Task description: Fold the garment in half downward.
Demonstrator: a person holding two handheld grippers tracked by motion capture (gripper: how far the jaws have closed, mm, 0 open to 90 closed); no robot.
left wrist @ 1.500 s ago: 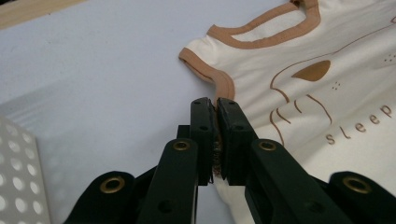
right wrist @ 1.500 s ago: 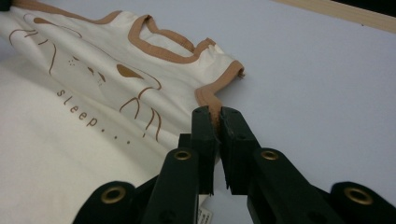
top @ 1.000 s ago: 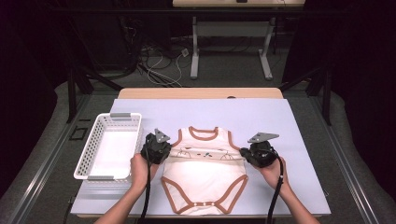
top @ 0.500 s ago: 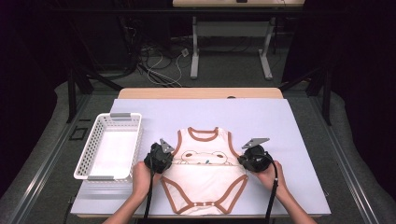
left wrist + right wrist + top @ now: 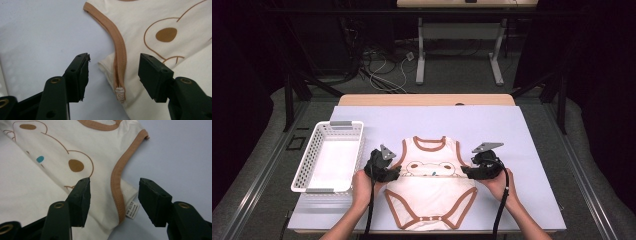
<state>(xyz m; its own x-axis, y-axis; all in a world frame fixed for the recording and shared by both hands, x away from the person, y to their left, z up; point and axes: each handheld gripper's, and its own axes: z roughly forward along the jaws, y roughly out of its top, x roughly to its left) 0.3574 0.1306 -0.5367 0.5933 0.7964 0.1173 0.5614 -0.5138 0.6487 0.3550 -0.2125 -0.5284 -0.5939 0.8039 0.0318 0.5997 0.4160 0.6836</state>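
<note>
Both grippers, left point(image 5: 113, 75) and right point(image 5: 113, 200), have just been opening, jaws parted around the bodysuit's point(image 5: 430, 187) underarm edges without pressing. Folding seems barely begun; the basket point(image 5: 305, 175) awaits.

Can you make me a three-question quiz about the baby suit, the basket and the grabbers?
1. Where is the white basket?
A. left of the baby suit
B. on top of it
C. right of it

2. What colour is the suit's trim?
A. blue
B. brown
C. green

3. How are the left gripper and right gripper?
A. both clamped on the basket
B. one open, one shut
C. both open, cloth edge between the jaws

Answers: 1 A, the high view shows it at the left of the mat. 2 B, brown bands edge neck and armholes. 3 C, gaps show beside each armhole edge.
</note>
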